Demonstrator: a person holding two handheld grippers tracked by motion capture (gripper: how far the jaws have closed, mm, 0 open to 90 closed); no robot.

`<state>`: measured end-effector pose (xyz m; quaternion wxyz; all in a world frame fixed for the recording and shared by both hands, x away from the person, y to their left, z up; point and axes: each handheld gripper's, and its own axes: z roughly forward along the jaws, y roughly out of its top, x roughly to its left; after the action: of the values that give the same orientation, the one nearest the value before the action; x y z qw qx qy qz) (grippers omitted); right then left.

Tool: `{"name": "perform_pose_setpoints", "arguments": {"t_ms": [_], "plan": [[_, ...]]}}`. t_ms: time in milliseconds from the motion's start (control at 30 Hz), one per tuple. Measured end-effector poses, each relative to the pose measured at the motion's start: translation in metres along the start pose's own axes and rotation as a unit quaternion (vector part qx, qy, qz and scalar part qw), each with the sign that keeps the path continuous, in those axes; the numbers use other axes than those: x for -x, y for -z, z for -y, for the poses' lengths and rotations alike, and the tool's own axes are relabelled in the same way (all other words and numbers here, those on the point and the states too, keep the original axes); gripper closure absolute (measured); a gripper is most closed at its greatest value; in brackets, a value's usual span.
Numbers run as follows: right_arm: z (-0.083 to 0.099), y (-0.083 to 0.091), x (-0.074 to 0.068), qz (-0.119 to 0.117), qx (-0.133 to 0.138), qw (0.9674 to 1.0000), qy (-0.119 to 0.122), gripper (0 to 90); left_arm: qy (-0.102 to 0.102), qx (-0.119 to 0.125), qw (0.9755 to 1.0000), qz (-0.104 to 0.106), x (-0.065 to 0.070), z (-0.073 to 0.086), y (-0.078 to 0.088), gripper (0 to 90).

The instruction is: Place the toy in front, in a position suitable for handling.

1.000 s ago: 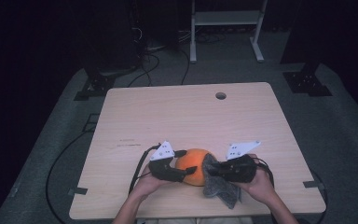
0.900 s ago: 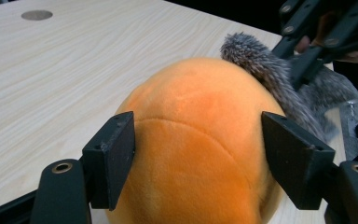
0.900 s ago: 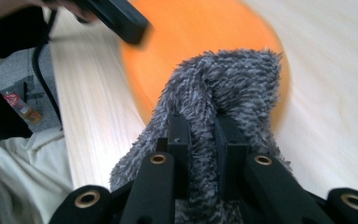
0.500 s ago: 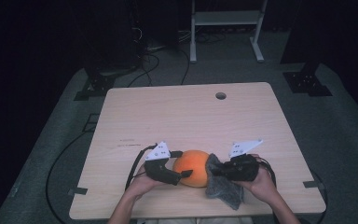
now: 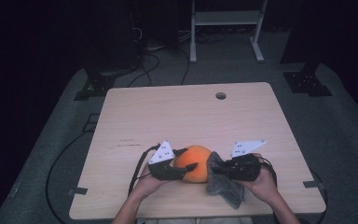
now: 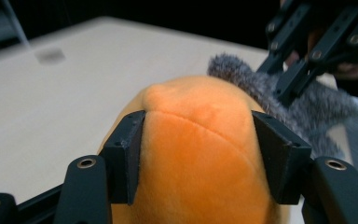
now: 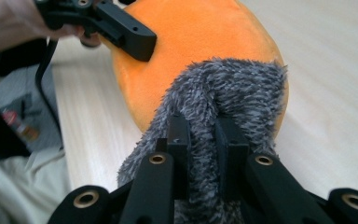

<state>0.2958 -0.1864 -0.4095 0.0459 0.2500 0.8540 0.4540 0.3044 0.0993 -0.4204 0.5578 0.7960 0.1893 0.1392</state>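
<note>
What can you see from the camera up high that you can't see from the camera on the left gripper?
High view: the whole wooden table with its round hole, the dark floor with cables, a white stand at the back, and both of the person's forearms.

Left gripper view: close up, the left gripper has its pads pressed on the two sides of the orange plush ball, its jaws having just been closing, and a seam line shows on the plush.

Both: the orange ball, the grey fuzzy cloth beside it, and the right gripper pinching that cloth.
</note>
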Motion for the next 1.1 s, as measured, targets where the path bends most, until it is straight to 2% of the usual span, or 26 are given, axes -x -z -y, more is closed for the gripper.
{"name": "perform_pose_setpoints", "arguments": {"t_ms": [67,100,133,200,233,333,367,433,500,533,600,667,767,800,867,933,1033,1100], "plan": [[-0.002,0.001,0.0,0.009,0.008,0.9999,-0.003,77.4,-0.001,-0.003,1.0,-0.006,-0.002,0.001,-0.001,38.3],[-0.002,-0.001,0.001,0.015,0.008,0.9999,-0.003,76.6,-0.003,-0.021,0.9997,-0.011,-0.005,0.006,-0.003,36.7],[0.0,-0.006,0.002,0.023,0.001,0.9997,-0.001,76.4,-0.001,-0.04,0.9991,-0.014,-0.007,0.011,-0.005,34.4],[0.005,-0.016,0.004,0.025,-0.02,0.9995,-0.005,76.7,0.02,-0.04,0.999,-0.002,-0.013,0.018,-0.001,31.7],[0.007,-0.02,0.005,0.023,-0.026,0.9994,-0.005,76.9,0.027,-0.049,0.9984,-0.003,-0.017,0.02,0.002,30.9],[0.014,-0.026,0.01,0.04,-0.069,0.9968,-0.007,77.5,0.043,-0.055,0.9976,0.001,-0.023,0.024,0.01,29.5],[0.017,-0.027,0.011,0.038,-0.074,0.9965,-0.012,77.5,0.045,-0.054,0.9975,0.007,-0.022,0.026,0.011,29.5],[0.018,-0.024,0.011,0.03,-0.068,0.9971,-0.016,77.6,0.038,-0.055,0.9977,0.009,-0.02,0.026,0.009,29.7],[0.01,-0.016,0.007,0.031,-0.033,0.9989,-0.01,77.7,0.032,-0.054,0.9979,0.014,-0.018,0.025,0.007,29.9],[0.005,-0.011,0.004,0.024,-0.009,0.9996,-0.014,77.6,0.03,-0.053,0.998,0.016,-0.017,0.025,0.006,30.0],[-0.001,-0.007,0.002,0.007,0.021,0.9996,-0.017,77.1,0.028,-0.053,0.9981,0.016,-0.016,0.026,0.005,29.9],[0.0,-0.012,0.001,0.014,0.006,0.9998,-0.012,76.8,0.031,-0.055,0.9979,0.015,-0.018,0.026,0.007,29.7],[0.012,-0.027,0.007,0.021,-0.047,0.9985,-0.017,77.2,0.036,-0.055,0.9977,0.017,-0.019,0.028,0.007,29.3],[0.014,-0.028,0.01,0.019,-0.061,0.9977,-0.021,77.4,0.037,-0.055,0.9977,0.016,-0.019,0.028,0.007,29.3],[0.014,-0.024,0.01,0.027,-0.071,0.9969,-0.017,77.8,0.035,-0.056,0.9977,0.016,-0.017,0.027,0.007,29.4],[0.01,-0.017,0.007,0.03,-0.053,0.9981,-0.013,77.9,0.022,-0.055,0.9981,0.018,-0.015,0.027,0.006,29.5],[-0.001,-0.006,0.0,0.01,0.002,0.9999,-0.008,77.7,-0.007,-0.058,0.9981,0.019,-0.008,0.024,0.003,29.6],[-0.005,-0.005,-0.001,0.004,0.015,0.9999,-0.007,77.4,-0.023,-0.062,0.9977,0.014,-0.003,0.022,0.001,29.5]]}}
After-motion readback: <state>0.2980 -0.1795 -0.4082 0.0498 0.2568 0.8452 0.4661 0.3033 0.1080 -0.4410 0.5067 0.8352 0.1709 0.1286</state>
